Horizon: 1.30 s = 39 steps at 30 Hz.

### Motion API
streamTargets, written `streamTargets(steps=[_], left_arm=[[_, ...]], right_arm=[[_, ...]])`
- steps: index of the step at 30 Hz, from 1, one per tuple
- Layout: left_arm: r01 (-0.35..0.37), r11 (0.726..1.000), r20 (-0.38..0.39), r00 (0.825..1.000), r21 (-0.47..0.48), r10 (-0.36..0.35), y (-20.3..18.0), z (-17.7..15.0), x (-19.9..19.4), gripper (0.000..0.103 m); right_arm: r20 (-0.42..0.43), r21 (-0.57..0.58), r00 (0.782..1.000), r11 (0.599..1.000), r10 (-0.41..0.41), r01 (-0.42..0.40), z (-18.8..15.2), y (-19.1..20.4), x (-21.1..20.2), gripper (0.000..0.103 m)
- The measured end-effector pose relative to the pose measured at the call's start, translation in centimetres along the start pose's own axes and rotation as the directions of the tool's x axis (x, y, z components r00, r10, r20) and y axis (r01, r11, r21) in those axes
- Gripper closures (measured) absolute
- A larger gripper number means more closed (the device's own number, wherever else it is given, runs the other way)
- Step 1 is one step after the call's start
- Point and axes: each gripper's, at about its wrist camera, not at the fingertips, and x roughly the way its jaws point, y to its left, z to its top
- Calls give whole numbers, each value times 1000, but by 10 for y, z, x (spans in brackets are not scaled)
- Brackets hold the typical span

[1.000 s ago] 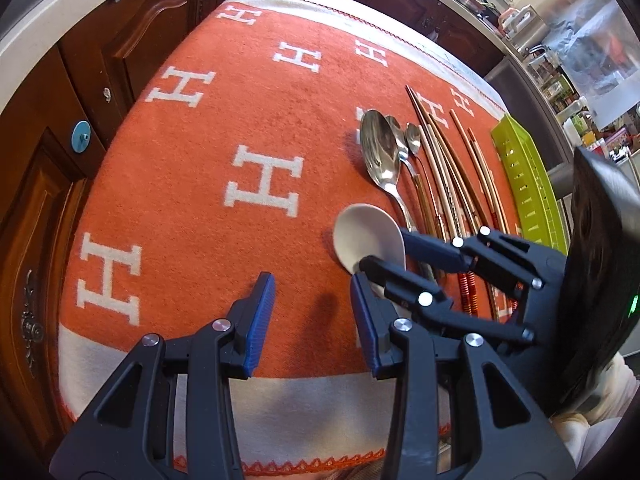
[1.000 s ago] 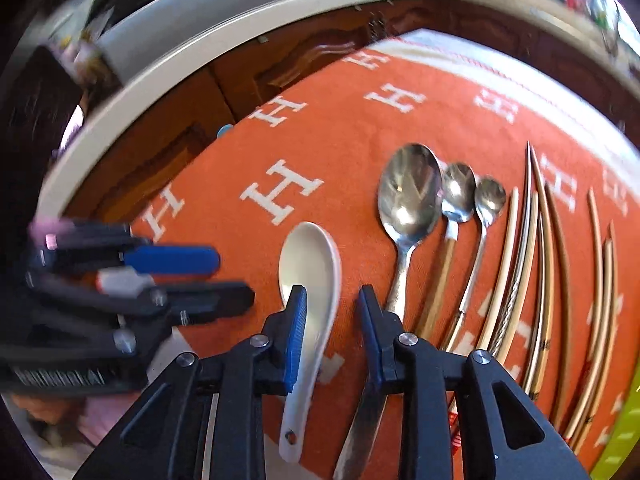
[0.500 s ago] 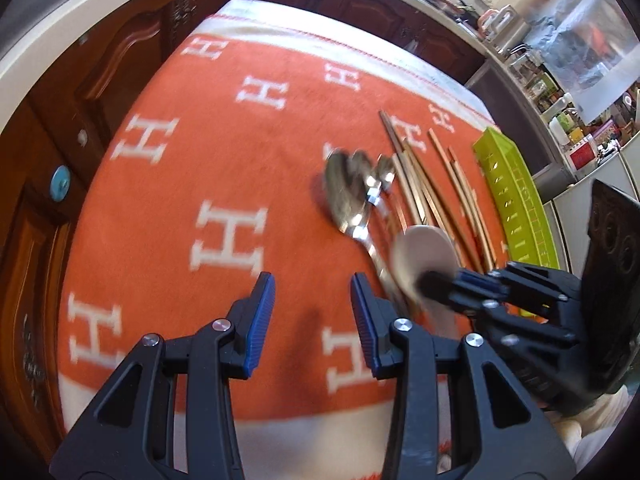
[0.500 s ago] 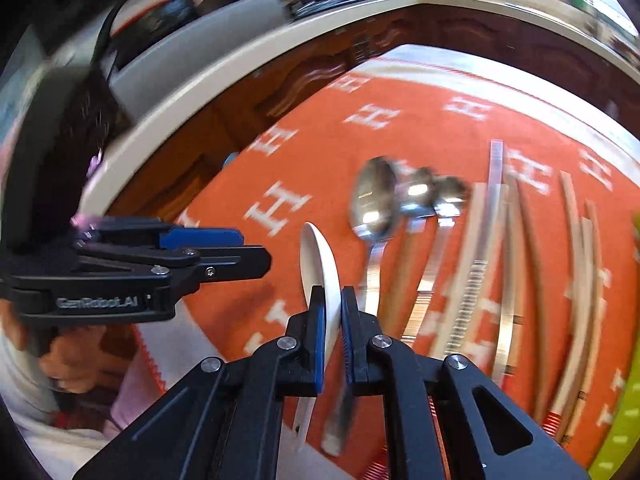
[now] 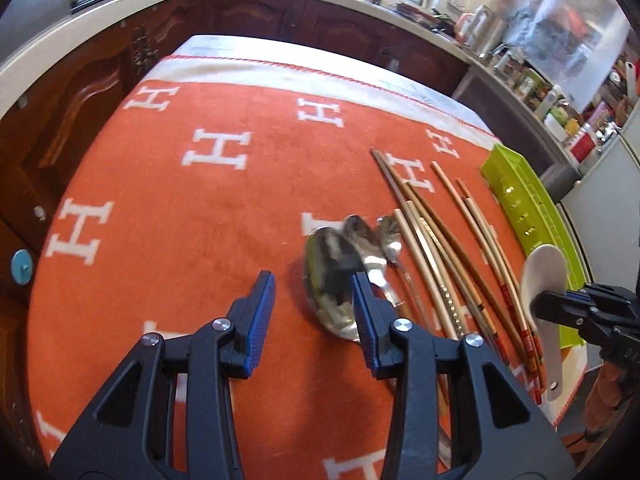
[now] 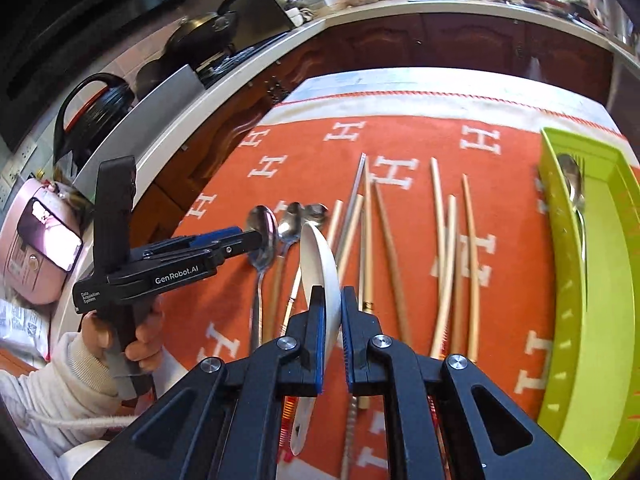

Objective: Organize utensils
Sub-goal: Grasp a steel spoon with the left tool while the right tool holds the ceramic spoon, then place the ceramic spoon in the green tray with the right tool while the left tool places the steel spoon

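Bright daylight, fisheye-bent edges, dark corners, slight motion blur

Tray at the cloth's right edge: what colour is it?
Lime green tray, clearest in the right wrist view, with a metal spoon inside.

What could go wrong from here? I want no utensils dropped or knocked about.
The right gripper pinches the white spoon on edge, so it may twist or slip before the green tray. The left gripper, jaws open, hovers by the large metal spoon and could nudge its neighbours.
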Motion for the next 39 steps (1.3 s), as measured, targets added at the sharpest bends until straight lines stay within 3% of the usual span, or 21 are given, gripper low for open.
streamTargets(steps=[1, 3, 6, 12, 18, 24, 32, 39], left_arm=[[6, 1000, 2, 1000, 4, -6, -2, -1, 1, 74], [26, 999, 5, 1000, 19, -26, -8, -3, 4, 92], [52, 999, 29, 998, -1, -52, -8, -8, 5, 98], [115, 991, 56, 992, -71, -112, 0, -12, -4, 102], [163, 987, 107, 981, -8, -162, -19, -11, -50, 103], [183, 981, 120, 974, 62, -190, -59, -3, -94, 103], [287, 950, 136, 943, 120, -302, -138, 28, -138, 103], [332, 922, 118, 926, 199, -359, -225, 67, -128, 103]], right_arm=[[-3, 8, 1000, 1000, 2, -2, -2, -2, 0, 96], [-4, 22, 1000, 1000, 9, -9, -6, -5, 1, 96], [-12, 38, 1000, 999, 24, -24, -8, -8, 4, 96], [-2, 63, 999, 997, 46, -46, -9, -9, 0, 96], [63, 116, 997, 991, 54, -61, -10, -23, -29, 96], [133, 174, 991, 983, 32, -56, -16, -47, -70, 96], [247, 261, 966, 965, -82, 15, -27, -100, -145, 96], [283, 313, 937, 943, -207, 114, -19, -152, -184, 96]])
